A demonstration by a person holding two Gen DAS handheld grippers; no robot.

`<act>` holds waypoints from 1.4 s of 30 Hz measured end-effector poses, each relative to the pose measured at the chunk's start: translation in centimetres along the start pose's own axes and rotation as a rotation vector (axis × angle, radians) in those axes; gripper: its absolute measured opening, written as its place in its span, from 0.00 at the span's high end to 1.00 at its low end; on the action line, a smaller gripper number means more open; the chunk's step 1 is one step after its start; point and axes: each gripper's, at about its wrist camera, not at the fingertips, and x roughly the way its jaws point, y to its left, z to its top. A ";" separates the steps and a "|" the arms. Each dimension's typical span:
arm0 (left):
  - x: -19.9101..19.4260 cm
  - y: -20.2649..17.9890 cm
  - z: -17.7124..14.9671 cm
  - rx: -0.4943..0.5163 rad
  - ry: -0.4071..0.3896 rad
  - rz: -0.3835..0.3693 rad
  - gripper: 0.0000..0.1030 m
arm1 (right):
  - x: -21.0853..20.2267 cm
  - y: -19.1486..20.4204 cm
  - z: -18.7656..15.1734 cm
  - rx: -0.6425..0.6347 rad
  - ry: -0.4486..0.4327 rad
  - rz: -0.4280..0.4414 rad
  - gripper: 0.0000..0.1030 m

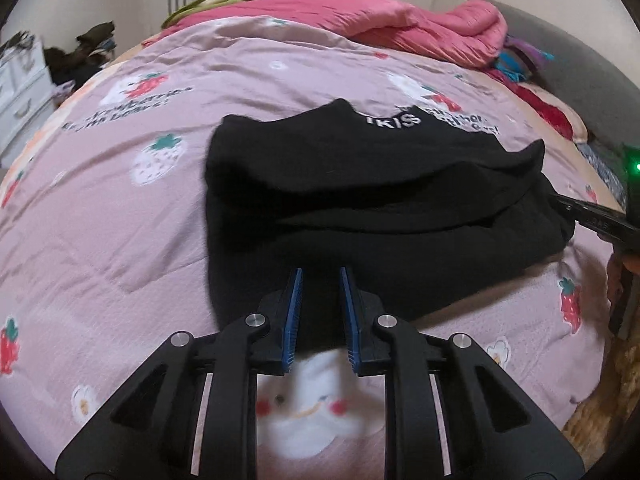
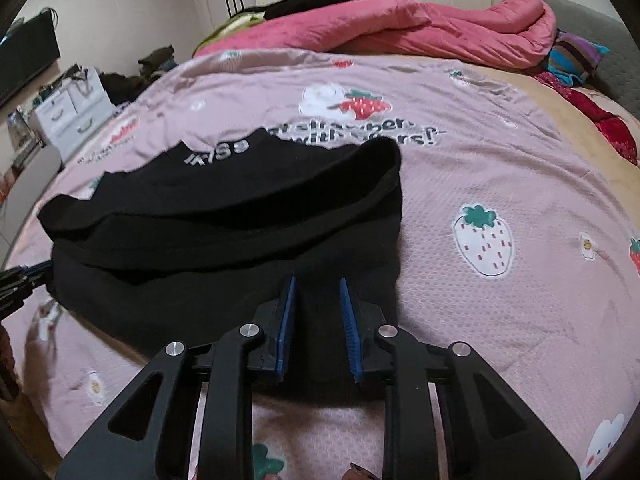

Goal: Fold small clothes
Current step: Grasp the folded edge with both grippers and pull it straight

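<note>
Blue pads of my left gripper (image 1: 320, 274) sit slightly apart over the near hem of the black garment (image 1: 360, 200), pinching nothing, and my right gripper (image 2: 318, 284) looks the same at the other end. It's a black top, folded over once, white lettering by the collar, lying mid-bed on the pink strawberry cover (image 2: 500, 320). Lots of bare cover all around; pink quilt (image 2: 420, 28) well behind.

Garment (image 1: 360, 184) white lettering blurred, partly hidden by fold
</note>
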 end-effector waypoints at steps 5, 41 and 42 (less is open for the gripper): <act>2.0 0.0 1.6 0.018 0.025 -0.004 0.88 | 1.8 0.1 1.1 -0.011 0.020 -0.011 0.79; 7.3 8.4 8.9 -0.217 -0.050 -0.065 0.74 | 6.2 -4.8 8.2 0.040 -0.011 0.017 0.58; 7.4 8.4 8.9 -0.213 -0.052 -0.065 0.74 | 6.5 -4.6 8.2 0.024 -0.008 0.018 0.58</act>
